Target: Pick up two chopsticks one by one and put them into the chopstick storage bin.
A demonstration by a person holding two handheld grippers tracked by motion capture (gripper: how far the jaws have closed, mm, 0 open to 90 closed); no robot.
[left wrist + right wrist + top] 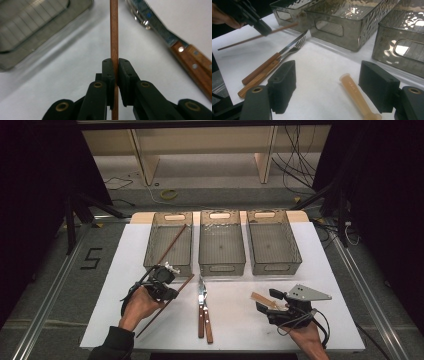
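Clamped near its middle in the left gripper (115,72), the long thin brown wooden chopstick (114,30) could pivot and miss the leftmost smoky plastic bin (170,242), where its twin leans, while the right gripper (332,85) waits, fingers apart.

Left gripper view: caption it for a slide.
Left gripper shut on a brown chopstick, beside a wooden-handled knife.

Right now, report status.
Left hand-held gripper shut on thin brown wooden chopstick. Right hand-held gripper open around tan plastic handle. Left grey bin ahead, unobstructed.

Three clear bins (222,245) side by side, knife (200,307) and fork (206,317) together on white table (125,270)
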